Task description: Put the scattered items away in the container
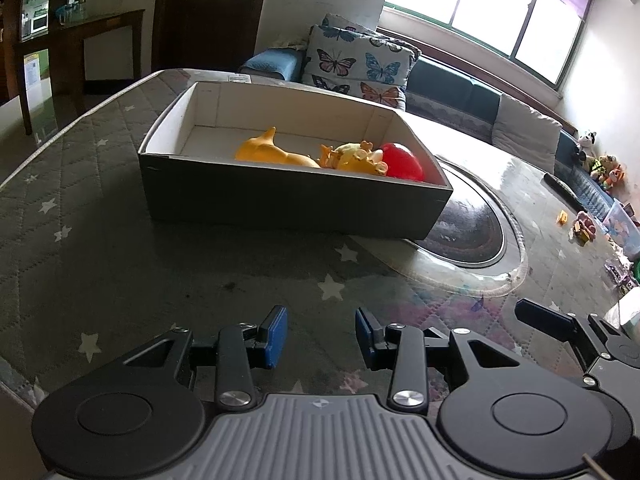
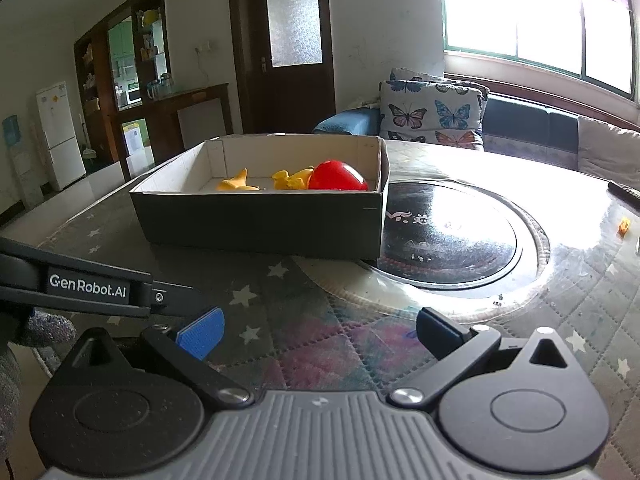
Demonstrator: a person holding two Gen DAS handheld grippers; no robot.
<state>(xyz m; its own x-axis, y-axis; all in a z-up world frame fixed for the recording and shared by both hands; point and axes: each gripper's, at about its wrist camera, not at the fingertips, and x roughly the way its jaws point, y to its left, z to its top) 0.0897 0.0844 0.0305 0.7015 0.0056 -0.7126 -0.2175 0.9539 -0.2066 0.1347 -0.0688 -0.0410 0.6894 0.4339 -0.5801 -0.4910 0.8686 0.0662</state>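
A dark cardboard box (image 1: 280,200) with a white inside stands on the table; it also shows in the right wrist view (image 2: 260,220). Inside lie an orange toy (image 1: 272,152), a yellow toy figure (image 1: 356,158) and a red ball-like toy (image 1: 402,162); the same three show in the right wrist view, orange (image 2: 238,183), yellow (image 2: 292,179), red (image 2: 338,177). My left gripper (image 1: 321,334) is open and empty, near the table's front, short of the box. My right gripper (image 2: 320,334) is open wide and empty, also short of the box.
A round black inset plate (image 2: 448,236) sits right of the box under a glass top. A small orange piece (image 2: 623,227) and a dark remote (image 2: 624,194) lie at the far right. A sofa with butterfly cushions (image 2: 432,114) stands behind the table. The right gripper's finger (image 1: 544,320) shows at lower right.
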